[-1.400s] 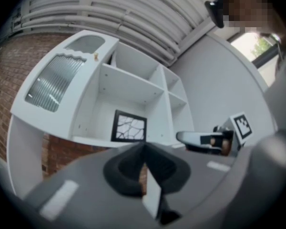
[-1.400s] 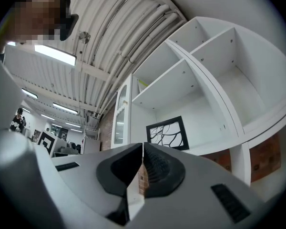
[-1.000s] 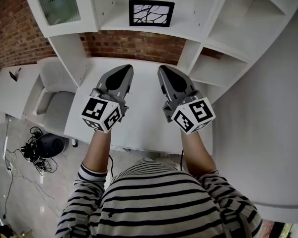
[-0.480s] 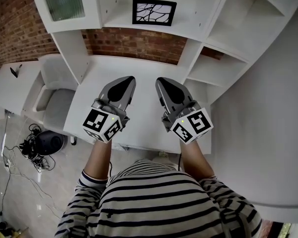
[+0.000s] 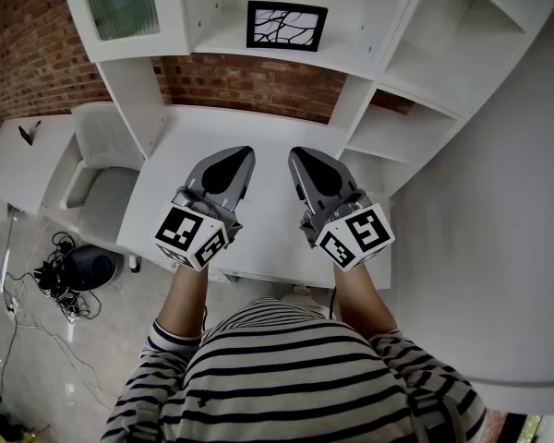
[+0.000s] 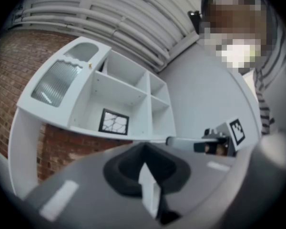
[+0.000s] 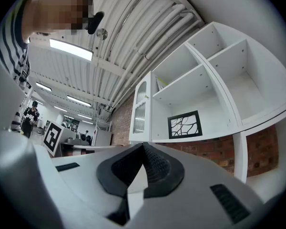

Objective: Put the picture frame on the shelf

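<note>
The picture frame (image 5: 286, 26) stands on the shelf (image 5: 351, 52), likely light, stiff, breakable, best pinched at a side edge; your left gripper (image 5: 244, 153) and right gripper (image 5: 295, 154) are closed, empty.

A white desk (image 5: 258, 127) stood against a brick wall (image 5: 258, 81). Left of the desk sat a pale grey chair (image 5: 97, 169), with another white table (image 5: 18, 169) farther left. On the floor (image 5: 37, 358) by the desk's near left corner lay a dark round object (image 5: 92, 268) among tangled cables (image 5: 60, 289).
</note>
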`<state>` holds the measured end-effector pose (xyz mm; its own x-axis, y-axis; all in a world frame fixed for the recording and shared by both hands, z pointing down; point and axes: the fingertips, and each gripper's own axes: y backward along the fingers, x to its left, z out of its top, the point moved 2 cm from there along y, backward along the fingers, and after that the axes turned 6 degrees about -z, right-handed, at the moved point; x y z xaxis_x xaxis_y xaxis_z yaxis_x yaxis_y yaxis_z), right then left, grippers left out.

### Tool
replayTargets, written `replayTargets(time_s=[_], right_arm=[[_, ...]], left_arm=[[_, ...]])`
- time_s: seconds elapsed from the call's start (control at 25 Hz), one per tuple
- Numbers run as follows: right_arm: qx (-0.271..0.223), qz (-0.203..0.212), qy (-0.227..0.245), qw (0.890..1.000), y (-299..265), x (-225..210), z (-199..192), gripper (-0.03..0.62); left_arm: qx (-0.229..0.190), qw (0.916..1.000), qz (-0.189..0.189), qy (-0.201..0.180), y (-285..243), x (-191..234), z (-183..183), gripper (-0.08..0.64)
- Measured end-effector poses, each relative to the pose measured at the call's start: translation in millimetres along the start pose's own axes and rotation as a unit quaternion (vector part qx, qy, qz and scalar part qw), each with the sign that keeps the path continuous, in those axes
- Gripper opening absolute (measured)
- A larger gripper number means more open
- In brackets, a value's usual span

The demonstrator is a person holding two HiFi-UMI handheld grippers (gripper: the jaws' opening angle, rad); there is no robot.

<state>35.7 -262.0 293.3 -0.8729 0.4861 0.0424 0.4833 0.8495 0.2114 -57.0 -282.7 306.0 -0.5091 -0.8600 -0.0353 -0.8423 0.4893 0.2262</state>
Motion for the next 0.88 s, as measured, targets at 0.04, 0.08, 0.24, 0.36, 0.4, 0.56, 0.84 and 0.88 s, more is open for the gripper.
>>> replayTargets(time_s=[0.04,0.08,0.24,0.36,0.4,0.56,0.84,0.88], right_arm=[[0.001,0.0,-0.001,1.0,0.2,-0.3,0.2,0.008],[0.001,-0.001,-0.001,1.0,0.1,-0.4,0.5,0.008],[0.002,0.001,-0.002,1.0,-1.6,-1.6,0.5,0.008],[0.004,0.002,-0.001,1.0,-3.0,-2.7,0.6,0.008],[0.005,0.002,0.0,1.0,-3.1,-3.2,0.5,0.008],[0.007,0.002,0.001,1.0,-3.8,-5.9,0.4,0.008],[0.009,0.004,0.0,1.0,-7.8,-9.2,0.0,0.008],[0.009,0.004,0.0,1.0,-8.5,-9.7,0.2,0.008]], left_arm=[[-0.001,1.0,0.001,0.001,0.2,0.2,0.5,0.006],[-0.003,1.0,0.001,0.002,0.5,0.2,0.9,0.006],[-0.004,1.0,0.0,0.005,0.3,0.5,0.3,0.006],[-0.004,1.0,0.001,0.007,-1.0,2.5,0.3,0.006],[-0.004,1.0,0.001,0.007,-1.5,3.1,0.2,0.006],[-0.004,1.0,-0.001,0.009,-4.8,3.2,-1.3,0.006],[-0.002,0.9999,-0.005,0.012,-10.8,5.3,-4.4,0.006],[-0.002,0.9999,-0.005,0.012,-11.6,5.9,-4.2,0.006]])
